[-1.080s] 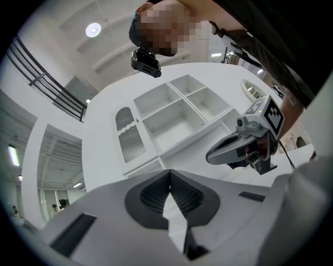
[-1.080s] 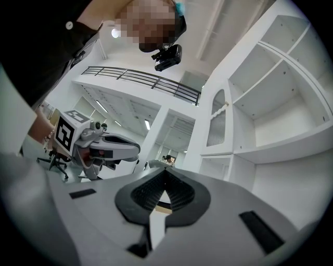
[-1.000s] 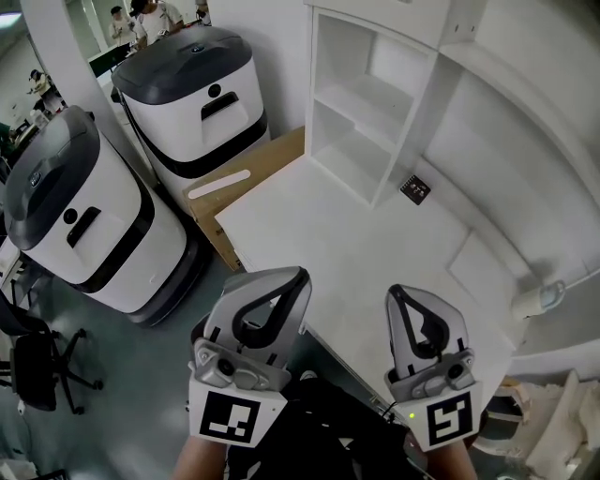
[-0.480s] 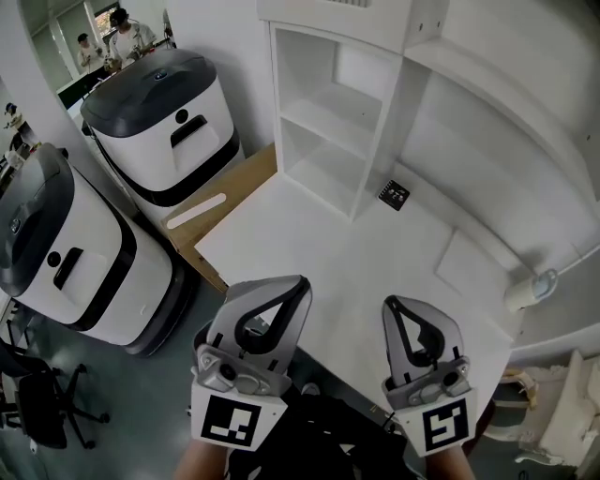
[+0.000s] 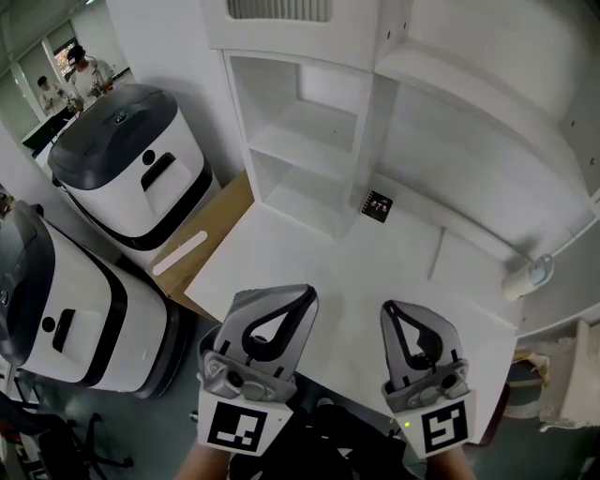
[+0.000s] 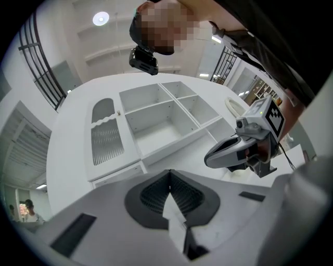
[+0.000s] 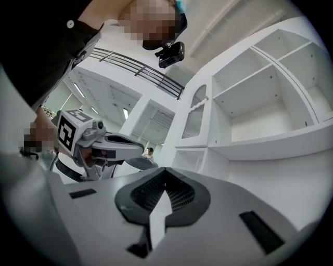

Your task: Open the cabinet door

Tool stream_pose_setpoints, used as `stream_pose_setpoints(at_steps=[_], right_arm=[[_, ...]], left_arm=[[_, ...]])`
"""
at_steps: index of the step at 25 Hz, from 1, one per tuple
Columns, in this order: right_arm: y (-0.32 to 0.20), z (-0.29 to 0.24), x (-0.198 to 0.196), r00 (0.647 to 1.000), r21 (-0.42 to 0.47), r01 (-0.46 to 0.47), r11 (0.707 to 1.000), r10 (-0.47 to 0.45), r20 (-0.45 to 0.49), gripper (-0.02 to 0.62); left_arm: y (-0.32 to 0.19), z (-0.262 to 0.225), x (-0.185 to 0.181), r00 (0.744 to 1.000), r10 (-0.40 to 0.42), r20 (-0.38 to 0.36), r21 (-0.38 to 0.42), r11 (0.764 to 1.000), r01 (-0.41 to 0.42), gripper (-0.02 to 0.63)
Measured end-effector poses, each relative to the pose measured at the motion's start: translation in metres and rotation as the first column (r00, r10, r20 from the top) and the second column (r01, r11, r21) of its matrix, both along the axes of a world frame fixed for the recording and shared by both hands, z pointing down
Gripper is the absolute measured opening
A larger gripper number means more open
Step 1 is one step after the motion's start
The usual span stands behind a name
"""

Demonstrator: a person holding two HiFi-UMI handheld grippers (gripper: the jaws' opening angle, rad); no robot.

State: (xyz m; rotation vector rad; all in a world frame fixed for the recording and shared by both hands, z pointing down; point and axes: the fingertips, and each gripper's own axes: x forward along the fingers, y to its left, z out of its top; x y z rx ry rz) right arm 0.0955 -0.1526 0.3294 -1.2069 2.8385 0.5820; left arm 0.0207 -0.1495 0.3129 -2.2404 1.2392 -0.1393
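A white cabinet (image 5: 309, 141) with bare shelves stands at the back of a white tabletop (image 5: 328, 272). Its slatted door (image 5: 279, 9) sits above the shelves; it also shows as the slatted door (image 6: 106, 135) in the left gripper view and as the slatted door (image 7: 194, 118) in the right gripper view, closed against the frame. My left gripper (image 5: 298, 298) hovers at the table's near edge, jaws shut and empty, well short of the cabinet. My right gripper (image 5: 390, 309) is beside it, also shut and empty. Both point towards the cabinet.
Two white and dark-grey machines (image 5: 131, 169) (image 5: 56, 300) stand on the floor at left, with a brown board (image 5: 202, 239) leaning by the table. A small black marker tile (image 5: 377, 204) lies near the shelves. A white cylinder (image 5: 527, 275) sits at the right edge. People (image 5: 80, 66) stand far off.
Both grippers have moved forward over the table towards the cabinet, which now shows more fully, with its slatted door in sight. Their jaws stayed shut.
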Motion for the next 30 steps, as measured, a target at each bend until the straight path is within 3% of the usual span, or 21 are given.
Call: stream_pose_setpoints(at_steps=[10,30], right_arm=[[-0.025,-0.012,-0.025,0.994,0.039,-0.105,0.994,0.105,-0.016,0.000],[-0.052,-0.076,-0.036,0.961,0.224,-0.253,0.941,0.271,-0.056,0.000]], left_arm=[[-0.036,-0.008,-0.018,0.991,0.134,-0.020,0.020,0.991,-0.133,0.000],[-0.072,-0.057,-0.012,0.942,0.335,0.007,0.167,0.929,-0.331,0.000]])
